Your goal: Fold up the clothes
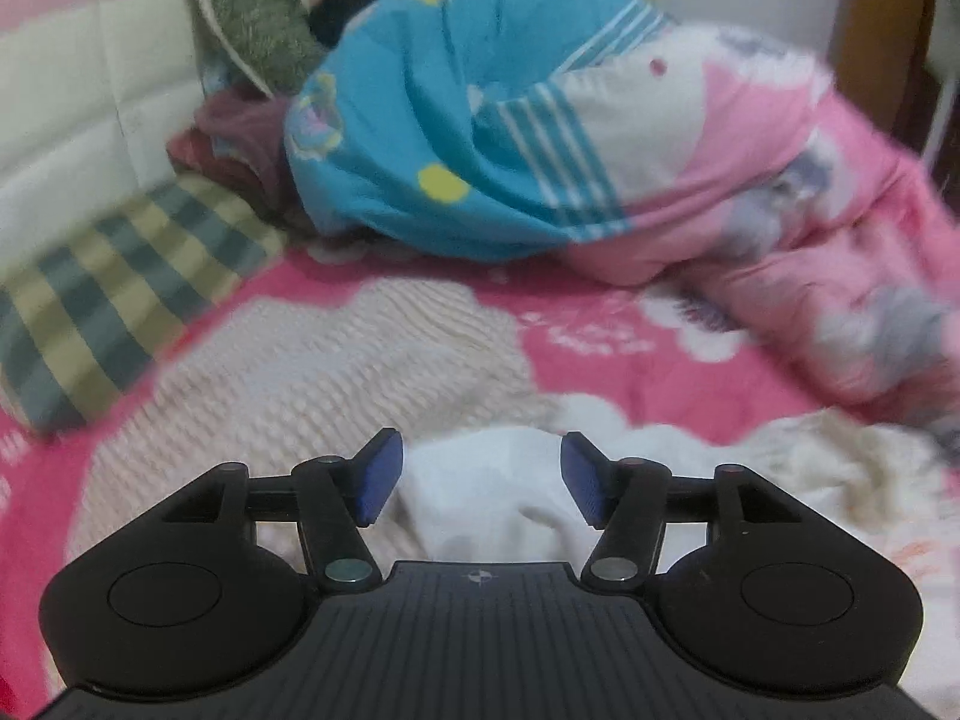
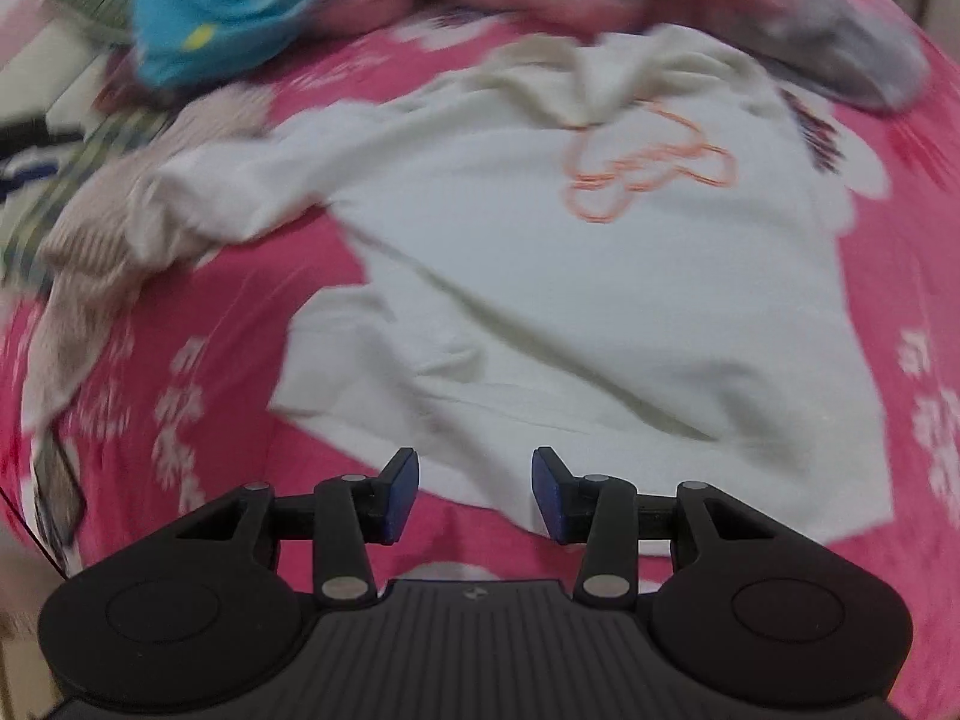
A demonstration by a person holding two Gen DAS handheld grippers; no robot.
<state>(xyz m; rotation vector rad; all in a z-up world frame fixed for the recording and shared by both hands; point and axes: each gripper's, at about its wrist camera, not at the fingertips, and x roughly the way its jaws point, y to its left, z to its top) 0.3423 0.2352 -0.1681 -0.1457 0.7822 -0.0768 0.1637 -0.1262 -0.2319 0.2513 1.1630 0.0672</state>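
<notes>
A white T-shirt (image 2: 570,300) with an orange outline print (image 2: 648,174) lies spread on the pink flowered bedsheet (image 2: 240,300), one sleeve reaching left. My right gripper (image 2: 475,480) hovers open over the shirt's near hem, with no cloth pinched between its blue pads. In the left wrist view, a fold of the white shirt (image 1: 480,498) shows between and below the spread fingers of my left gripper (image 1: 480,462), and the pads do not press on it. A beige knitted garment (image 1: 300,372) lies beside the shirt, at the left (image 2: 90,240) in the right wrist view.
A bunched blue and pink quilt (image 1: 480,120) fills the far side of the bed. A green-and-yellow striped pillow (image 1: 120,288), a green cushion (image 1: 252,18) and a cream padded headboard (image 1: 78,90) lie left. Wooden furniture (image 1: 882,30) stands at the far right.
</notes>
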